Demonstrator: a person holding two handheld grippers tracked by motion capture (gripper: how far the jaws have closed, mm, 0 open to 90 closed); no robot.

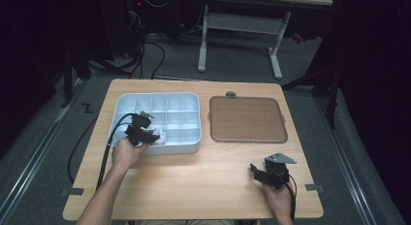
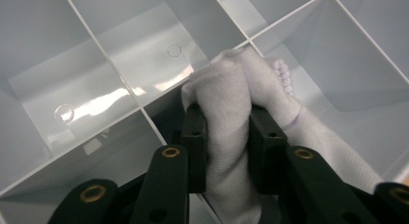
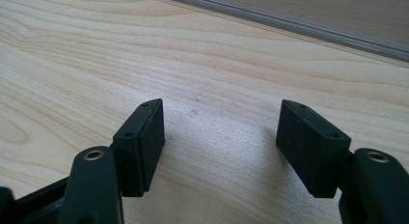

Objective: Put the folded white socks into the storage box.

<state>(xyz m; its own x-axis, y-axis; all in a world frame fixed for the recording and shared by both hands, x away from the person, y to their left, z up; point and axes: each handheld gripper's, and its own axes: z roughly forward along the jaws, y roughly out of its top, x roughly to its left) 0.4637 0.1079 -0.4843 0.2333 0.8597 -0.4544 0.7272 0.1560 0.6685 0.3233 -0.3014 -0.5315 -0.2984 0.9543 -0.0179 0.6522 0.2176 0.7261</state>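
Note:
A white compartment tray [image 1: 193,97] lies on the left half of the wooden table [image 1: 203,176]. My left gripper [image 1: 154,136] reaches into a compartment at the tray's near edge. In the left gripper view its jaws [image 2: 226,119] pinch a bunched white fabric piece [image 2: 226,89] that rests against a divider wall [image 2: 120,84]. That same fabric [image 1: 162,136] shows as a pale lump in the high view. My right gripper [image 1: 255,170] rests near the table's front right; its pads [image 3: 140,137] stand wide apart over bare wood, with nothing between them.
A brown rectangular mat with a grey rim [image 1: 247,119] lies to the right of the tray, and a small grey knob [image 1: 231,94] sits at its far edge. Black cables [image 1: 109,147] trail off the table's left edge. A desk frame [image 1: 240,26] stands beyond the table.

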